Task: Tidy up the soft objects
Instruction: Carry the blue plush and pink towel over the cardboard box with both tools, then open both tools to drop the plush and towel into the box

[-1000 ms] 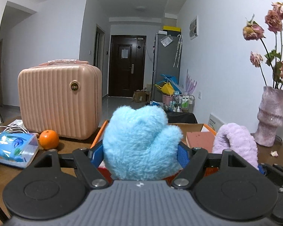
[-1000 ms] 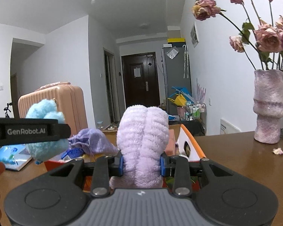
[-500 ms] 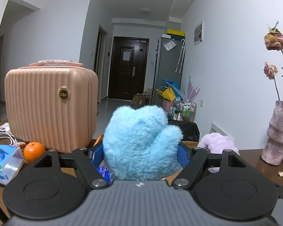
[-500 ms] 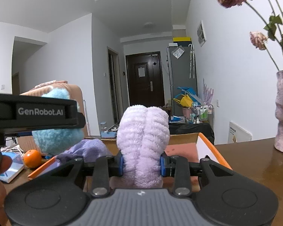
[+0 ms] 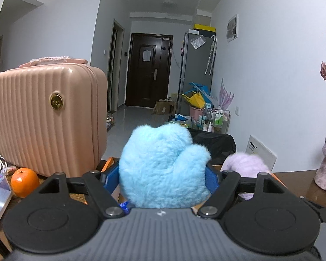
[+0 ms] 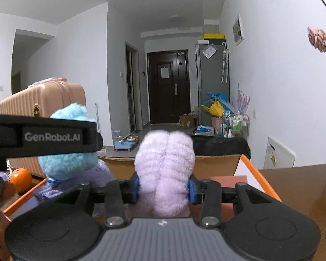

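The left tongs (image 5: 163, 174) are opening around the blue plush (image 5: 163, 165); the right tongs (image 6: 164, 188) are opening around the lilac plush (image 6: 164, 171); both plushes hang over the box (image 6: 258, 178); they look light and squashy, best gripped mid-body.

Left gripper (image 5: 163, 175) jaws opening around blue plush (image 5: 163, 167), pads seemingly touching (orange (image 5: 24, 182) nearby)

white walls line a hallway ending at a dark wooden door (image 5: 148, 74), beside it a grey fridge (image 5: 195, 71); pale tiled floor (image 5: 139, 117), round ceiling light (image 5: 169, 3), brown wooden table (image 6: 297, 187).
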Tool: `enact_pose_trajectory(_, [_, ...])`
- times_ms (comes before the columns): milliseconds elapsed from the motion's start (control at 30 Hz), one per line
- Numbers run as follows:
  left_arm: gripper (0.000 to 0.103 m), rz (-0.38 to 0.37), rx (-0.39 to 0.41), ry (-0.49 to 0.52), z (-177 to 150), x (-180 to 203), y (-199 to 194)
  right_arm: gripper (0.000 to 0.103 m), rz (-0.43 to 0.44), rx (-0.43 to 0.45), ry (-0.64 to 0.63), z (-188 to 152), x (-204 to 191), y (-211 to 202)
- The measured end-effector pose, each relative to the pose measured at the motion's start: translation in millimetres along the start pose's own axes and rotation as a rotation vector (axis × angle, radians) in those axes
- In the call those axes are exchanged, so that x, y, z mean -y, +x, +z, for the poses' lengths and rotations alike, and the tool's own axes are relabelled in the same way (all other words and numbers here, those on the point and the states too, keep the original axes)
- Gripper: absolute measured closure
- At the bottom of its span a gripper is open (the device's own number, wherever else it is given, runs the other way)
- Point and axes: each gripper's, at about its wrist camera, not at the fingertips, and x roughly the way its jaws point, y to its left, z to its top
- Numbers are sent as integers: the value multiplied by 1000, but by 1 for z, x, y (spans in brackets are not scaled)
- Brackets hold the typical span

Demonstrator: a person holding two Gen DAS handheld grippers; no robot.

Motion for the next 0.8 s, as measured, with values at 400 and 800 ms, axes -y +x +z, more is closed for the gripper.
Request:
enact_pose_trajectory(400, [0,6,-11,-62,4,-15,-5,0,-56,40,73,4,22,-14])
enact_pose_trajectory(800, [0,40,16,-60,7,-23,-26,0,-52,72,93,4,33,-45])
